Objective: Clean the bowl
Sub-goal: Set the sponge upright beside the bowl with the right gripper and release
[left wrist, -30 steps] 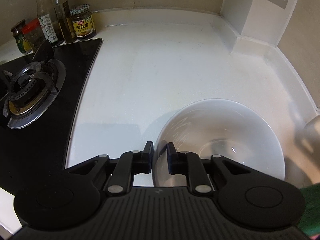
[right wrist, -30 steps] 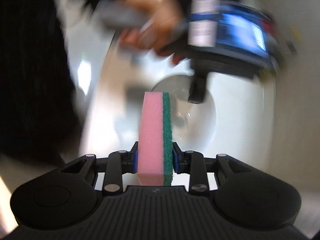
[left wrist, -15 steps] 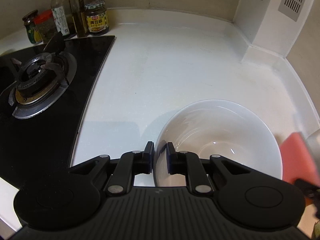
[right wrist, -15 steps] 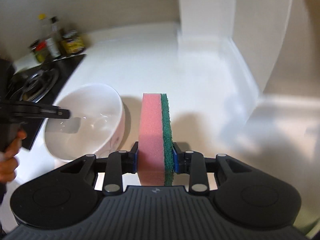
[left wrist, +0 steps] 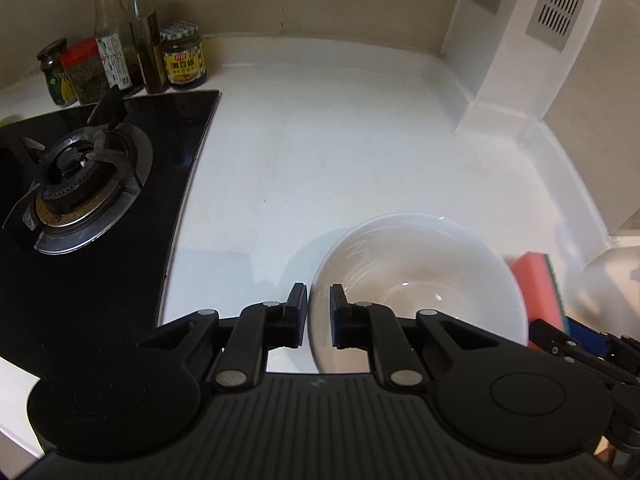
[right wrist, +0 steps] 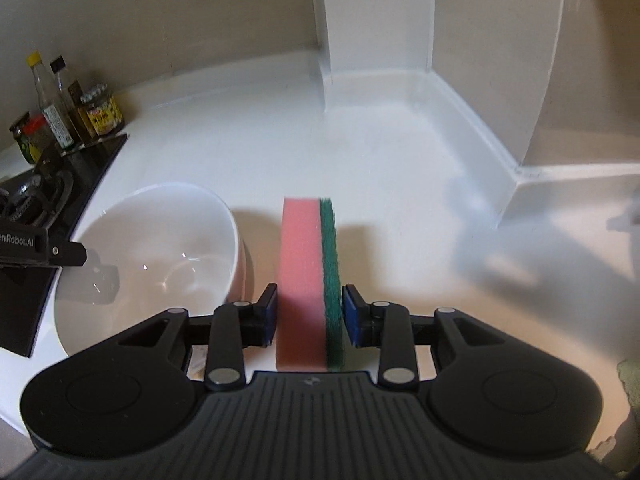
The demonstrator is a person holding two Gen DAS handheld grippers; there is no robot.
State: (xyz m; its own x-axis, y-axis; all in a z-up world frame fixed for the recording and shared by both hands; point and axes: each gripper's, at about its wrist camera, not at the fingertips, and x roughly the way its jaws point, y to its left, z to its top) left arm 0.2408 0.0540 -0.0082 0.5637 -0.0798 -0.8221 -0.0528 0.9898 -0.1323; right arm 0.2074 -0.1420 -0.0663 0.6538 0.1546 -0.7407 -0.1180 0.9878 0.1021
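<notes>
A white bowl sits tilted on the white worktop, wet and shiny inside. My left gripper is shut on its near rim, one pad inside and one outside. In the right wrist view the bowl leans at the left, with a left fingertip reaching in over its rim. My right gripper has a pink sponge with a green scouring face upright between its pads; its jaws are opening while the pads still touch the sponge. The sponge stands just right of the bowl, apart from it.
A black glass gas stove lies left of the bowl. Bottles and jars stand behind it by the wall. A white column with vent grilles rises at the back right. A greenish cloth shows at the right edge.
The right gripper swung from over the bowl, rolled upright and came down beside it on the right with the sponge. The left gripper narrowed onto the rim and rose slightly.
</notes>
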